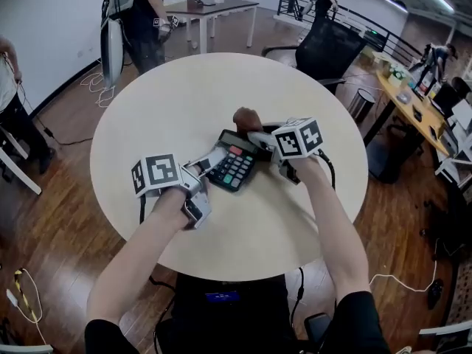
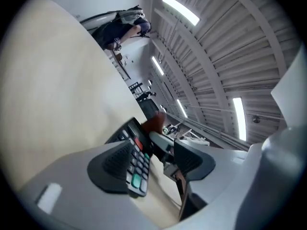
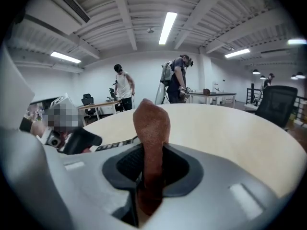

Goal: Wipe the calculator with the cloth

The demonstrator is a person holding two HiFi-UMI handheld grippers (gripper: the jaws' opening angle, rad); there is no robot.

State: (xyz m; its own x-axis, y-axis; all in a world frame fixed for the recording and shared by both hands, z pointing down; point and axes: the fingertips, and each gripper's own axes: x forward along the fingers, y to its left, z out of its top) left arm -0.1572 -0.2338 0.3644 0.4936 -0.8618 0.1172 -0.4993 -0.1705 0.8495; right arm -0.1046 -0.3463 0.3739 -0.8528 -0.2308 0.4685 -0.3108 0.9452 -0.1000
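The calculator (image 1: 234,165) lies flat near the middle of the round table (image 1: 184,102), slightly right of the frame's centre in the head view, with its display end toward the top of the frame.

The left gripper (image 1: 206,183) is at the lower left corner of the calculator. In the left gripper view its jaws stand well apart. The keypad corner (image 2: 136,159) shows just beside one pad, the other pad is clear of it, and nothing is clamped.

The right gripper (image 1: 259,136) is at the display end. Its jaws are closed tightly on the brown cloth (image 3: 151,128), and a bunched end of the cloth (image 1: 247,117) sticks out beyond the tips.

The calculator looks like a light, stiff plastic case, so I judge it will slide easily on the smooth tabletop when it is rubbed. The best place to hold it is probably on the two long side edges. The keys would go down under the pads, and the display window could be scratched or cracked.

The cloth is soft and limp. The free end should follow the keys well, but it gives little pressure, so a grip close to the wiping end seems better.
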